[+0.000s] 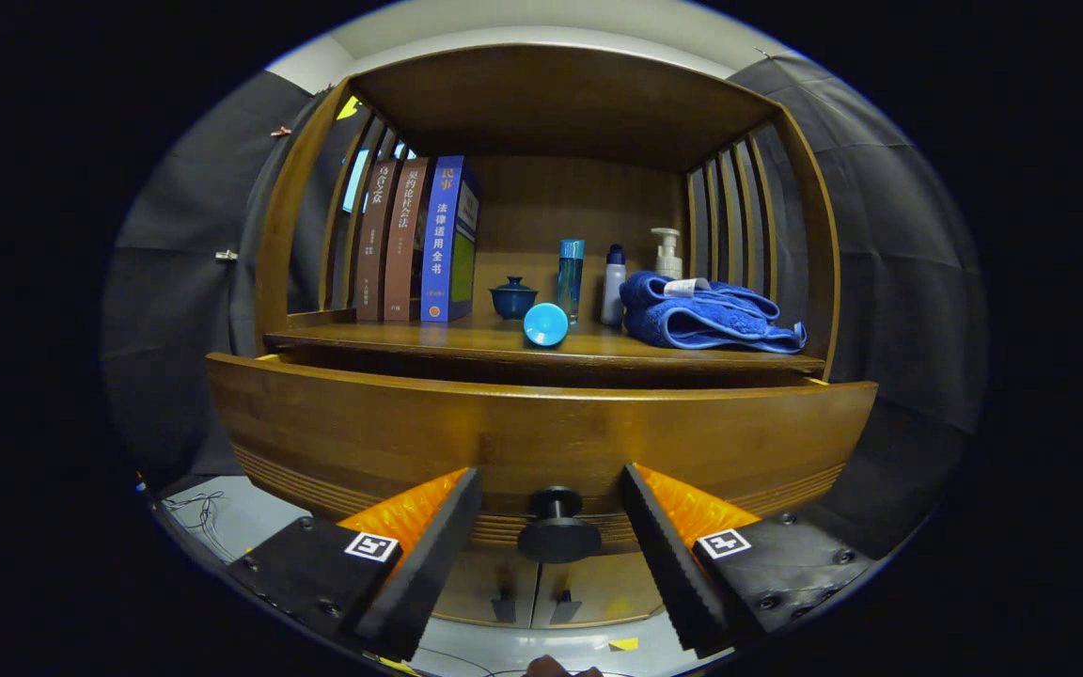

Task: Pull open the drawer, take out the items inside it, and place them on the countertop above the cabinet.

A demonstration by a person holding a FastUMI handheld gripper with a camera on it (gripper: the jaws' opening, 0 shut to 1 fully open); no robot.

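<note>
A wooden cabinet fills the scene, and its curved brown drawer front [541, 432] stands pulled out a little from under the countertop [466, 340]. A round dark knob [557, 527] sticks out of the drawer front. My gripper [551, 503] is open, one finger on each side of the knob with a gap to both. The inside of the drawer is hidden behind its front panel.
On the countertop stand three upright books [419, 240], a small blue lidded cup [513, 298], a blue round item lying on its side [545, 324], a tall blue bottle [571, 277], a white bottle [613, 284], a pump bottle [666, 252] and a folded blue towel [706, 315]. Slatted side walls enclose the shelf. Lower cabinet doors [532, 592] sit under the drawer.
</note>
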